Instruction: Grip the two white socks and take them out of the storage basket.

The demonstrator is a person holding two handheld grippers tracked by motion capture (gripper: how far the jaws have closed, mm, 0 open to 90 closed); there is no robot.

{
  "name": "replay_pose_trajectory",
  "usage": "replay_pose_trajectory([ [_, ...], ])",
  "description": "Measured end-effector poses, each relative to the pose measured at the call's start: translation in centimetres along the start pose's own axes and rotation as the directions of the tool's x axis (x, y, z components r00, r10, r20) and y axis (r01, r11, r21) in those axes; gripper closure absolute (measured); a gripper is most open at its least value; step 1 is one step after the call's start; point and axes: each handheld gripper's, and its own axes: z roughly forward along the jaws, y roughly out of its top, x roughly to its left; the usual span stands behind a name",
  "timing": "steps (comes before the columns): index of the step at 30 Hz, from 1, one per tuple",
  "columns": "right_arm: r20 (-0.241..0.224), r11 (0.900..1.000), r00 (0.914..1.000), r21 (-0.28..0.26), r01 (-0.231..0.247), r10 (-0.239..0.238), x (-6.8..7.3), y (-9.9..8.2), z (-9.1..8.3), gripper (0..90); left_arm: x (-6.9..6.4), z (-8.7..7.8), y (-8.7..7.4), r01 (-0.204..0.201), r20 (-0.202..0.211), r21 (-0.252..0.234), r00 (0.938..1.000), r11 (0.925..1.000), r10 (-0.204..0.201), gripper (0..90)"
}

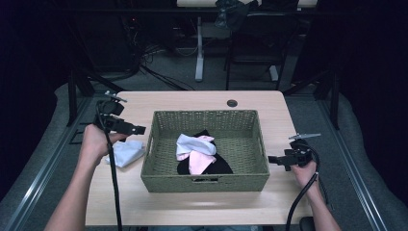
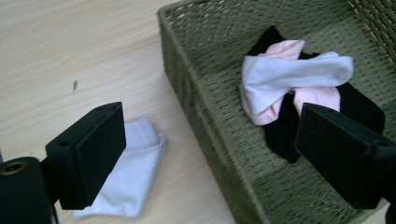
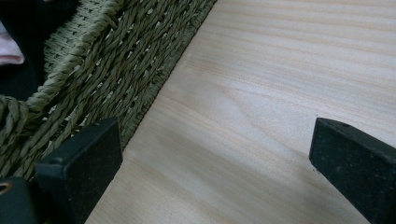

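Note:
A green woven basket (image 1: 159, 163) stands mid-table and holds a white sock (image 1: 193, 143), a pink sock (image 1: 198, 162) and black cloth (image 1: 219, 166). In the left gripper view the basket (image 2: 205, 116) shows the white sock (image 2: 299, 74) lying across the pink sock (image 2: 317, 97) on the black cloth (image 2: 364, 109). A folded white cloth (image 1: 125, 152) lies on the table left of the basket, also in the left gripper view (image 2: 128, 179). My left gripper (image 1: 137, 130) hovers open above that cloth, empty. My right gripper (image 1: 272, 159) is open and empty beside the basket's right wall (image 3: 107, 70).
The light wood table (image 1: 202, 98) has a round cable hole (image 1: 232, 103) at its back edge. Bare table (image 3: 261, 93) lies right of the basket. Beyond the table stand desk legs and a chair in the dark.

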Motion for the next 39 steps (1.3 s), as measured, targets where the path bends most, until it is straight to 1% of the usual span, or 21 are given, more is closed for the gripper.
replay_pose_trajectory([
  [1,-0.001,1.0,1.0,-0.003,-0.007,0.007,0.1,0.0,0.0,2.2,-0.4,0.1,0.4,-0.015,0.005,0.001,0.9999,0.9999,0.015,7.5],
  [5,-0.004,1.0,1.0,0.003,-0.002,0.002,0.1,0.0,0.1,2.2,-1.8,0.9,1.9,-0.049,0.026,-0.006,0.9985,0.9988,0.049,7.1],
  [9,-0.005,1.0,1.0,0.002,-0.003,0.003,0.0,0.0,0.1,2.2,-3.1,2.5,3.3,-0.085,0.053,0.007,0.995,0.9964,0.084,6.7],
  [14,-0.008,1.0,1.0,-0.005,-0.002,0.002,-0.1,0.0,0.1,2.2,-4.4,4.8,4.3,-0.112,0.084,0.033,0.9905,0.9932,0.109,6.4],
  [16,-0.006,1.0,1.0,-0.004,-0.007,0.007,0.0,0.0,0.1,2.2,-4.8,5.9,4.7,-0.118,0.096,0.048,0.989,0.9919,0.113,6.5],
  [18,-0.008,1.0,1.0,-0.006,-0.003,0.003,0.0,0.0,0.1,2.2,-5.1,6.8,4.9,-0.122,0.108,0.057,0.9874,0.9909,0.116,6.6],
  [20,-0.01,1.0,1.0,0.0,0.0,0.0,0.0,0.0,0.1,2.2,-5.2,7.7,5.1,-0.125,0.123,0.077,0.9856,0.9891,0.115,7.6],
  [23,-0.01,1.0,1.0,0.002,0.0,0.0,0.0,0.1,0.1,2.1,-5.5,9.7,5.2,-0.123,0.14,0.113,0.9843,0.986,0.107,8.6],
  [27,-0.013,1.0,0.9999,-0.002,-0.002,0.002,0.0,0.0,0.0,2.0,-6.0,11.7,5.2,-0.137,0.154,0.148,0.9816,0.9796,0.114,9.9],
  [31,-0.007,1.0,1.0,-0.01,0.0,0.0,0.0,0.1,0.0,1.8,-6.4,13.3,5.1,-0.144,0.172,0.187,0.9788,0.9718,0.111,10.6],
  [33,-0.011,0.9999,0.9999,-0.013,0.005,-0.005,0.0,0.1,-0.1,1.8,-6.5,14.0,5.1,-0.149,0.181,0.205,0.9771,0.9674,0.112,10.9],
  [34,-0.006,0.9998,1.0,-0.016,0.006,-0.006,0.1,0.1,-0.1,1.8,-6.5,14.3,5.1,-0.152,0.181,0.214,0.9769,0.9648,0.114,11.0],
  [39,-0.01,0.9999,0.9999,-0.016,0.004,-0.005,0.1,0.1,-0.1,1.8,-6.7,15.3,5.1,-0.151,0.194,0.236,0.9753,0.96,0.106,11.3],
])
